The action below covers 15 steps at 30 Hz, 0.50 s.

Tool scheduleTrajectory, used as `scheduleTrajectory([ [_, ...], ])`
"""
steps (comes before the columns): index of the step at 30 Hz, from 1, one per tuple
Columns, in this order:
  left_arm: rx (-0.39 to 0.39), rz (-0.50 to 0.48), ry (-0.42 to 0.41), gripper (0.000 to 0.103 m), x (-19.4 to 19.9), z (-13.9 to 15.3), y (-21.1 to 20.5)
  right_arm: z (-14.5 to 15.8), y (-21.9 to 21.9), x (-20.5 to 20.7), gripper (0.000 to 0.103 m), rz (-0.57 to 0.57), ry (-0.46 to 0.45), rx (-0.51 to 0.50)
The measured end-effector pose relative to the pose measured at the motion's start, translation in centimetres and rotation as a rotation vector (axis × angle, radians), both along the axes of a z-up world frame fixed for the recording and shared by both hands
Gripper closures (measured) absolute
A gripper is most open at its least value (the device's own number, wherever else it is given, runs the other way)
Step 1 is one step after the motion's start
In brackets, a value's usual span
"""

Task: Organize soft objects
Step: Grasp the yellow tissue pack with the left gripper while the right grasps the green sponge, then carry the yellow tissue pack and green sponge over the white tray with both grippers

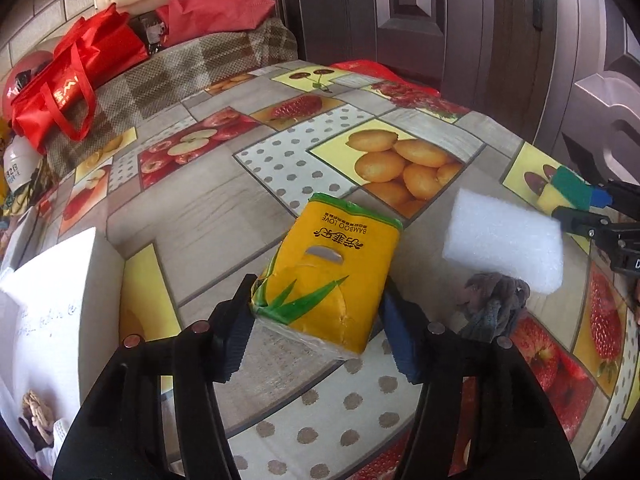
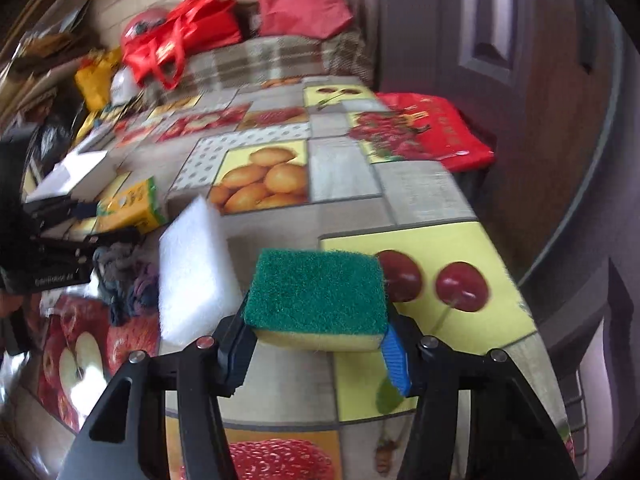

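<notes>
My left gripper (image 1: pixel 316 328) is shut on a yellow pack of tissues (image 1: pixel 326 268) and holds it tilted just above the fruit-print tablecloth (image 1: pixel 224 216). My right gripper (image 2: pixel 316 352) is shut on a green-and-yellow scouring sponge (image 2: pixel 316 300), lifted over the table; it also shows at the right edge of the left wrist view (image 1: pixel 568 192). A white foam block (image 1: pixel 504 240) lies between the two grippers, also seen in the right wrist view (image 2: pixel 192 264). A grey crumpled cloth (image 1: pixel 492 308) lies next to the block, also in the right wrist view (image 2: pixel 124 280).
A white open box (image 1: pixel 60 300) stands at the left table edge, also in the right wrist view (image 2: pixel 76 176). Red bags (image 1: pixel 72 80) and cushions (image 1: pixel 208 0) lie on a checked bench behind. A red bag (image 2: pixel 436 128) sits at the right table edge. Dark doors are behind.
</notes>
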<state>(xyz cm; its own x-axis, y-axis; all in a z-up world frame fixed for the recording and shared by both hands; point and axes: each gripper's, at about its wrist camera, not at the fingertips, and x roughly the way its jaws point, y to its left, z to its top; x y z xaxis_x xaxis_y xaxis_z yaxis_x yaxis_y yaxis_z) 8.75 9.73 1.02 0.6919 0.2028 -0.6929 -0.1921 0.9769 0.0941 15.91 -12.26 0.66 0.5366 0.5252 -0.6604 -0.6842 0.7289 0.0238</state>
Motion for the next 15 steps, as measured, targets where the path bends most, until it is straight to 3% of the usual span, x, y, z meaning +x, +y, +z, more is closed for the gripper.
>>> scheduleTrajectory([
  [4, 0.031, 0.047, -0.110, 0.044, -1.8, 1.3, 0.0, 1.1, -2.3, 0.2, 0.048, -0.077, -0.026, 0.108],
  [7, 0.059, 0.083, -0.186, 0.044, -3.2, 2.2, -0.1, 1.8, -2.5, -0.6, 0.048, -0.084, -0.081, 0.119],
  [11, 0.052, 0.093, -0.239, 0.044, -4.5, 2.7, -0.6, 2.4, -2.0, -1.8, 0.047, -0.087, -0.177, 0.098],
  [15, 0.104, 0.078, -0.255, 0.044, -4.9, 2.9, -1.9, 2.7, -1.4, -2.8, 0.047, -0.058, -0.236, 0.105],
])
